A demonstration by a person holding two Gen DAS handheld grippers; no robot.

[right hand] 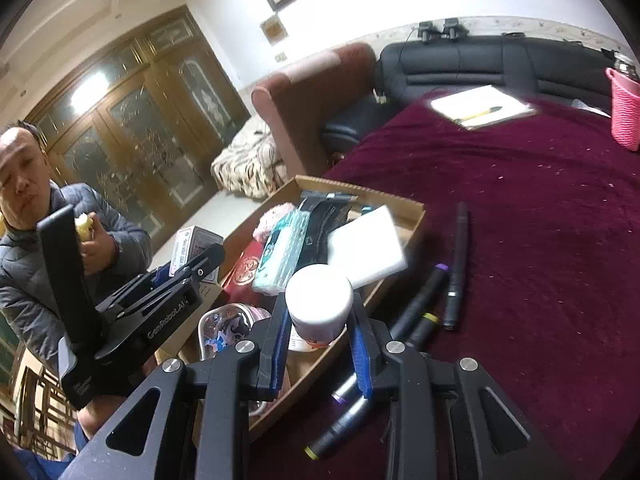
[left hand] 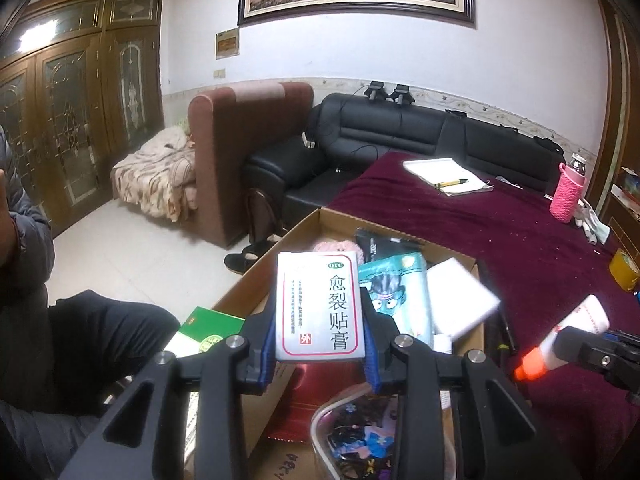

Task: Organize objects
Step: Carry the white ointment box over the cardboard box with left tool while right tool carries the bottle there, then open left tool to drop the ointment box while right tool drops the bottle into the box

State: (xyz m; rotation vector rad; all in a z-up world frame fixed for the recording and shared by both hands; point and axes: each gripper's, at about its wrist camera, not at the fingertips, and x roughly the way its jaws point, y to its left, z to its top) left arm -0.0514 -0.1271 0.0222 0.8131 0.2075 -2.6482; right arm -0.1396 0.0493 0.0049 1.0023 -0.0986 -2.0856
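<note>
Two grippers each carry something above one cardboard box [right hand: 404,210] at the edge of a table spread with a maroon cloth [right hand: 540,208]. The left gripper [left hand: 320,320] is clenched on a white medicine box [left hand: 318,306], upright between the blue pads, printed with black Chinese characters inside a red border and an OTC mark at its top. The right gripper [right hand: 318,316] grasps a white tube [right hand: 318,300] seen cap-on; in the left wrist view that tube [left hand: 576,328] shows an orange end.

Inside the cardboard box lie a white flat pad [right hand: 366,246], a teal packet [right hand: 282,258] printed with a cartoon face, a black pouch [right hand: 322,232], something pink and fluffy [right hand: 274,216], a red package [right hand: 244,272] and a clear plastic container [right hand: 228,326] with colourful contents. The pad leans on the box's right wall.

Just beside that wall, on the cloth, several dark marker pens [right hand: 456,264] lie close together. Farther off the cloth is mostly bare, up to a notepad [right hand: 480,106] with a pen on it and a pink-sleeved bottle [right hand: 624,112] near the far edge. Left of the box the table ends; a person in a grey jacket [right hand: 24,264] sits there.
</note>
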